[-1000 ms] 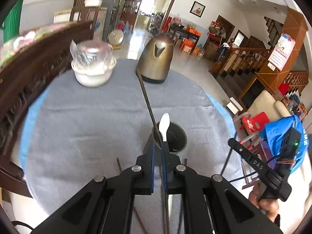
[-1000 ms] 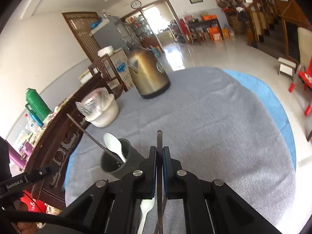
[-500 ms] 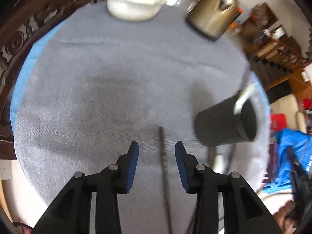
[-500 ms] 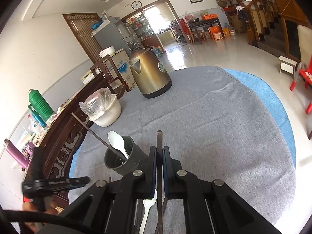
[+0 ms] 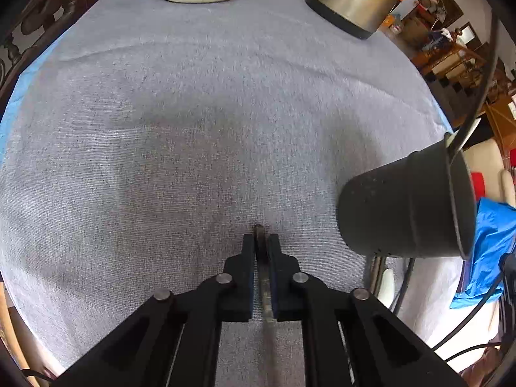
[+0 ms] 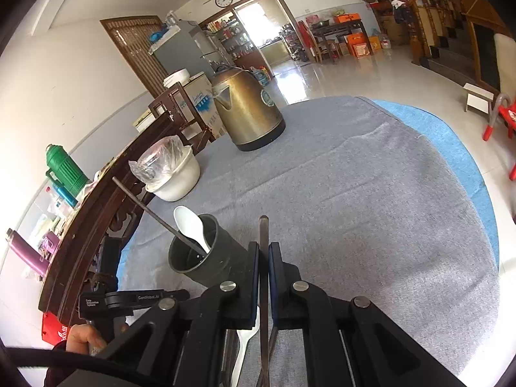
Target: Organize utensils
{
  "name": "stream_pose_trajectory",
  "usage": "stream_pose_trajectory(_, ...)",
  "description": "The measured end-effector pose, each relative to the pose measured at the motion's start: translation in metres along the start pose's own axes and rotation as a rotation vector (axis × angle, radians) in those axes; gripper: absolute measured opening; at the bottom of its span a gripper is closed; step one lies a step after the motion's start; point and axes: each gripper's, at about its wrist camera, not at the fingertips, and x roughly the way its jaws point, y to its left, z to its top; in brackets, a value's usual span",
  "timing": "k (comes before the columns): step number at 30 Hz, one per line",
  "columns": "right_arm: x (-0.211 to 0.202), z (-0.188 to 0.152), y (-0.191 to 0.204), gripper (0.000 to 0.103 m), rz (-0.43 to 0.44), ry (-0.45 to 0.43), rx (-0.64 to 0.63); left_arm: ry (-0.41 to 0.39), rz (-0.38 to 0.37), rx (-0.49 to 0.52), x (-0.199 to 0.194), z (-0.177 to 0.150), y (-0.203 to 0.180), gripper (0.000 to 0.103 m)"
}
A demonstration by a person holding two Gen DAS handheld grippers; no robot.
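Note:
My left gripper (image 5: 261, 245) is shut on a dark chopstick (image 5: 260, 235) that lies low over the grey tablecloth. The dark utensil cup (image 5: 406, 206) stands to its right, holding a thin dark chopstick (image 5: 483, 64). My right gripper (image 6: 263, 248) is shut on another dark chopstick (image 6: 263, 225), held above the table beside the cup (image 6: 206, 254). The cup holds a white spoon (image 6: 190, 225) and a chopstick (image 6: 151, 213). A white utensil (image 6: 242, 348) lies on the cloth under the right gripper. The left gripper's body (image 6: 129, 300) shows at lower left.
A gold kettle (image 6: 248, 109) stands at the back of the round table (image 6: 387, 209). A white bowl with a plastic bag (image 6: 174, 174) sits at the back left. A dark wooden rail (image 6: 96, 213) runs along the left edge. A white utensil (image 5: 385, 285) lies below the cup.
The left gripper let go of the white spoon into the cup, swung down left over the cloth, and closed on a chopstick lying there. The right gripper kept its chopstick and barely moved.

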Motion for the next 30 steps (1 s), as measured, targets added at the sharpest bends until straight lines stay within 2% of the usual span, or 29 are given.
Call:
stream_pose_trajectory(9,-0.023,0.004,0.023,0.006,0.043,-0.081,-0.060,-0.175,-0.048,0.060,-0.070,-0.020,-0.010,0.007)
stream_pose_trajectory(17,-0.066,0.008,0.061,0.006,0.096,-0.300,-0.175,-0.388,-0.093,0.162,-0.156,-0.042,-0.033,0.006)
stream_pose_trajectory(22,-0.086,0.008,0.079,0.006,0.102,-0.416,-0.233,-0.501,-0.092,0.207,-0.184,-0.044,-0.055,0.006)
stream_pose_trajectory(30,-0.097,0.025,0.099,0.006,0.087,-0.596,-0.253,-0.615,-0.119,0.242,-0.231,-0.043,-0.076,0.006)
